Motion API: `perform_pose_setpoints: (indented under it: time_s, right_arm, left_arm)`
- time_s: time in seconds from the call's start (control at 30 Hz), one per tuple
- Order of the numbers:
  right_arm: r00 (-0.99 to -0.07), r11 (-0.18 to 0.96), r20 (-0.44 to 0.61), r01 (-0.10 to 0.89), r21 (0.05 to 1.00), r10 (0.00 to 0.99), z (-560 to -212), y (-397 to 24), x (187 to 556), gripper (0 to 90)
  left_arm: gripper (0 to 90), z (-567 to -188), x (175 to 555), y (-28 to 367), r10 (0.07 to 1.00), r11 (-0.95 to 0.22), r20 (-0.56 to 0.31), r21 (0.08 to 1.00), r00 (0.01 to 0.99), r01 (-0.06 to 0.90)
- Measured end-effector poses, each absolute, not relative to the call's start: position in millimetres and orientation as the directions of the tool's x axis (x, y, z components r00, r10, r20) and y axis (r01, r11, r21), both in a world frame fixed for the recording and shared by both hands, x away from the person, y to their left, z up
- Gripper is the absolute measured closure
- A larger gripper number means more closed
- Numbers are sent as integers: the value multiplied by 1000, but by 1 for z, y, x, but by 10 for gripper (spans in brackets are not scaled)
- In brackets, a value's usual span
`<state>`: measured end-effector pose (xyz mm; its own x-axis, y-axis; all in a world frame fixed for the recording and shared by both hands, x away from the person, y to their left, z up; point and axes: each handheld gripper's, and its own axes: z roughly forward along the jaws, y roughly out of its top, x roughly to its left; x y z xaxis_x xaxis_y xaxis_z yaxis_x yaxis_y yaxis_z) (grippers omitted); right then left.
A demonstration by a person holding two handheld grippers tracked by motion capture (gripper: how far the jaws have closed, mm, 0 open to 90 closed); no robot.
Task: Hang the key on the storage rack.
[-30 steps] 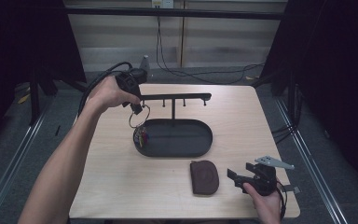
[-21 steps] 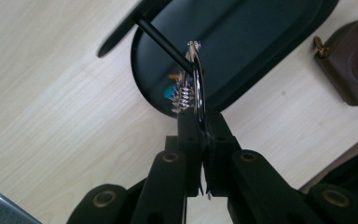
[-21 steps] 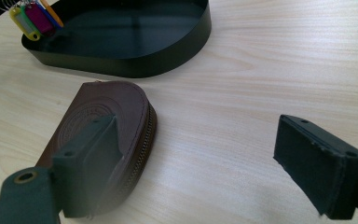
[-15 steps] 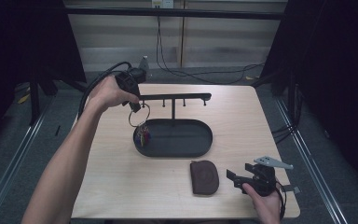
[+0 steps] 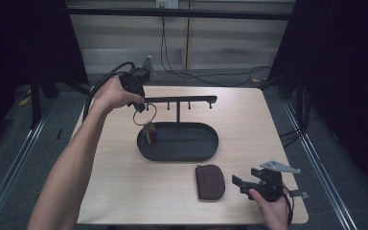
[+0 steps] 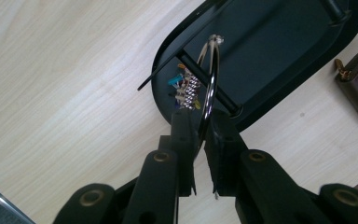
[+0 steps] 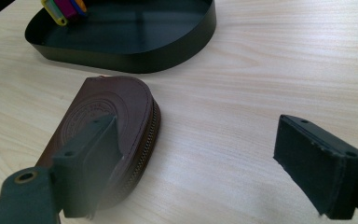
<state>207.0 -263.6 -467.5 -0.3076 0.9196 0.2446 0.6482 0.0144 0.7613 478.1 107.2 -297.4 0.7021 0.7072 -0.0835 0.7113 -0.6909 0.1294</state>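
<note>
Jaws of the left gripper [image 6: 199, 126] have just been easing apart around the key ring [image 6: 208, 88] hung on the rack's bar [image 5: 179, 100], suggesting release; the right gripper [image 7: 200, 163] is spread wide.

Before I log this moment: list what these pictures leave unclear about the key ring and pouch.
- Key ring, left gripper view: its lower arc is hidden between the left gripper pads; contact unclear.
- Keys, high view: too small to count.
- Keys, right gripper view: cut off by the top edge.
- Brown pouch, right gripper view: near end covered by the right gripper.
</note>
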Motion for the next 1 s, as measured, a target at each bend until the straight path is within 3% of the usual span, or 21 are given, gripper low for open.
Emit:
perform_pose_setpoints:
  time_s: [0.27, 0.47, 0.7, 1.0]
  right_arm:
    - [-306, 16, 242, 650, 760, 921, -468, -263, 207, 142]
    - [-305, 16, 242, 651, 759, 921, -468, -263, 207, 142]
    - [-310, 19, 245, 653, 757, 919, -468, -262, 207, 142]
    - [-308, 19, 244, 656, 755, 920, -468, -262, 208, 142]
  left_arm:
    - [766, -290, 474, 110, 712, -686, -66, 150, 699, 712]
    - [649, -287, 470, 115, 723, -669, -78, 166, 686, 724]
    - [580, -285, 462, 123, 732, -653, -92, 185, 675, 734]
    - [514, -283, 453, 138, 759, -592, -184, 206, 625, 779]
